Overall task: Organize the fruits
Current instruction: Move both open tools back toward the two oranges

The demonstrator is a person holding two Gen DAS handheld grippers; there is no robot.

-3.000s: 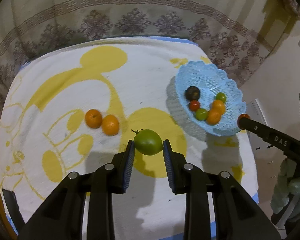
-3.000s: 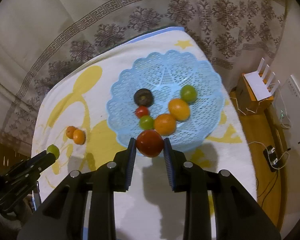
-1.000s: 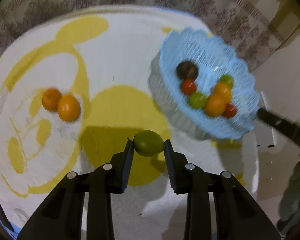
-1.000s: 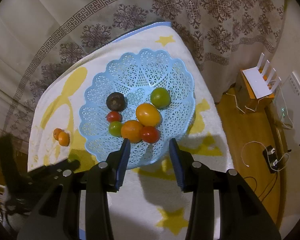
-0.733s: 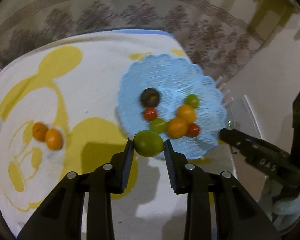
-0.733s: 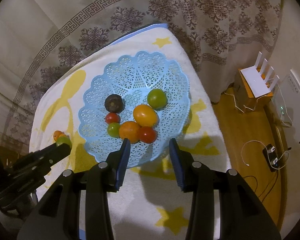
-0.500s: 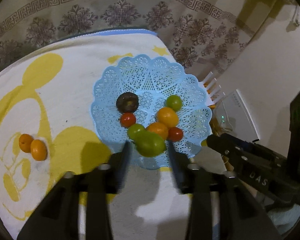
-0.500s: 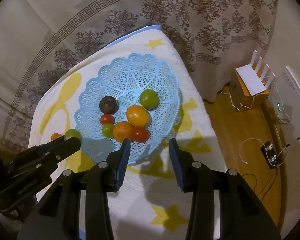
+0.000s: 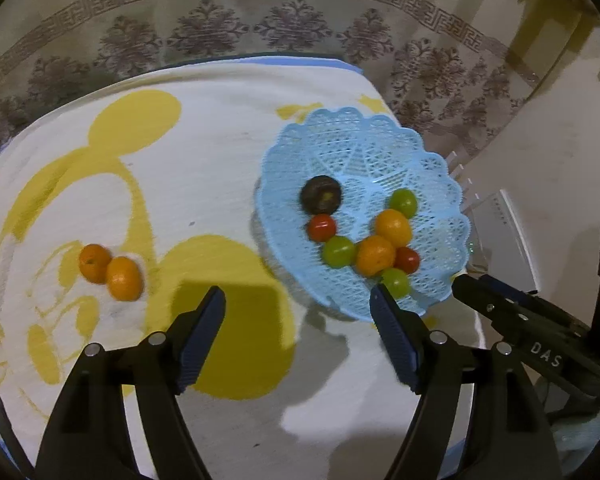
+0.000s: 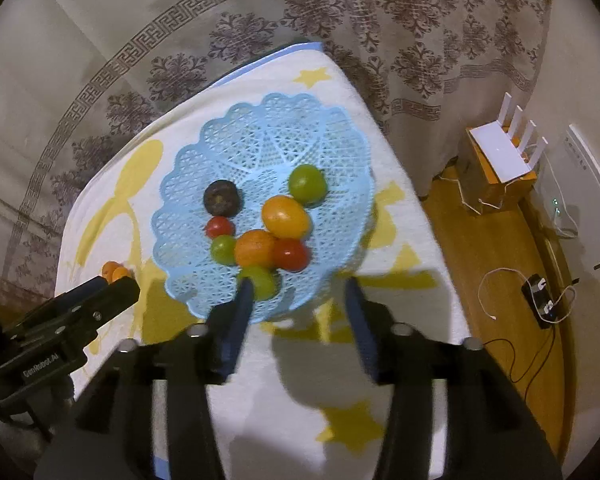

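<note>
1. The left gripper point(image 9: 296, 300) is standing spread wide, holding nothing, low in the left wrist view, over the white towel with yellow cartoon print point(image 9: 204, 184).
2. The right gripper point(image 10: 296, 292) is likewise gaping empty at the bottom of its own view.
3. The pale blue lattice plastic basket point(image 9: 364, 136) is sitting right of centre, carrying a dark brown round fruit point(image 9: 321, 195), red, green and orange ones, and a green tomato point(image 9: 396, 281) lying near its front rim.
4. Only the left view is showing the two loose oranges point(image 9: 112, 272) clearly, at middle left.
5. Only the right view is showing a white router point(image 10: 504, 148) at the right edge.
</note>
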